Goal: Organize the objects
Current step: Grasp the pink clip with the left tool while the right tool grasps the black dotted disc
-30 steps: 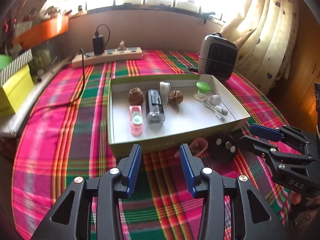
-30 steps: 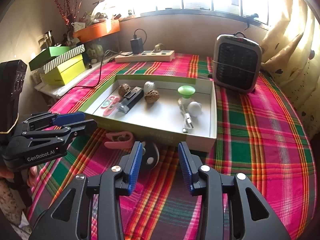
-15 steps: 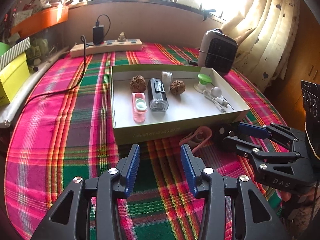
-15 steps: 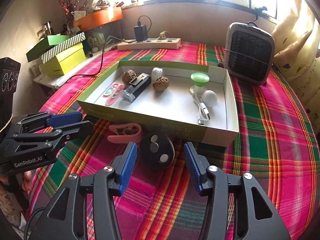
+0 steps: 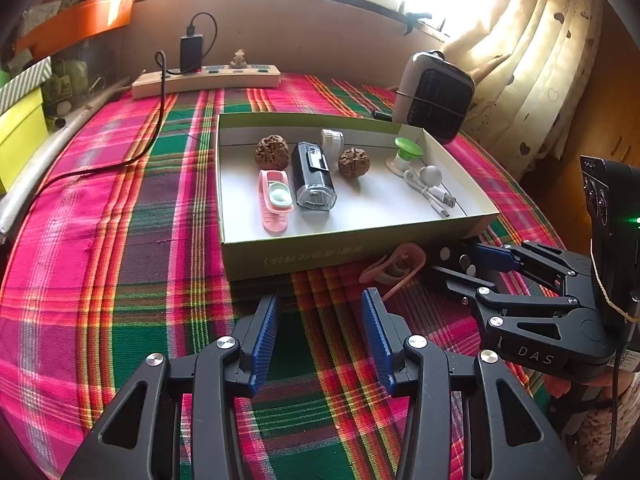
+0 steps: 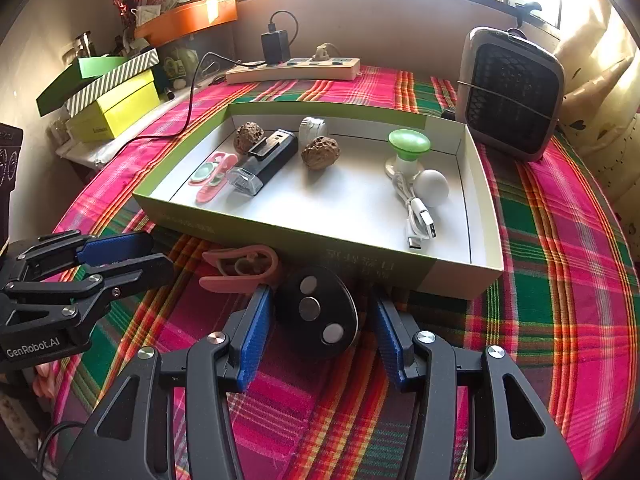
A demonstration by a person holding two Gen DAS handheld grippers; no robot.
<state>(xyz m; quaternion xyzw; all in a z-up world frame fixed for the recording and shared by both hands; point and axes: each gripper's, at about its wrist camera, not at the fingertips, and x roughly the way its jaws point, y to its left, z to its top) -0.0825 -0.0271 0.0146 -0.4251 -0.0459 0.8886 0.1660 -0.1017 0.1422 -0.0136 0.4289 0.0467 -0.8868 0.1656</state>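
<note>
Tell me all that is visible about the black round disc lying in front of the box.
The black disc is a flat, round piece, apparently matte plastic, with three shiny silver circles on its top face. It lies flat on the plaid tablecloth, just outside the box's near wall, beside a pink clip. It sits between the open blue pads of the right tongs, which do not press on it.

The right hand-held gripper (image 6: 322, 322) came forward and down toward the box (image 6: 486, 200), and its jaws spread wider. The black disc (image 6: 316, 312), a second ago ahead of the left fingertip, now lay between the two blue pads (image 6: 256, 332), neither pressing it. The left hand-held gripper (image 5: 320, 328) barely shifted, its jaws parting slightly.
</note>
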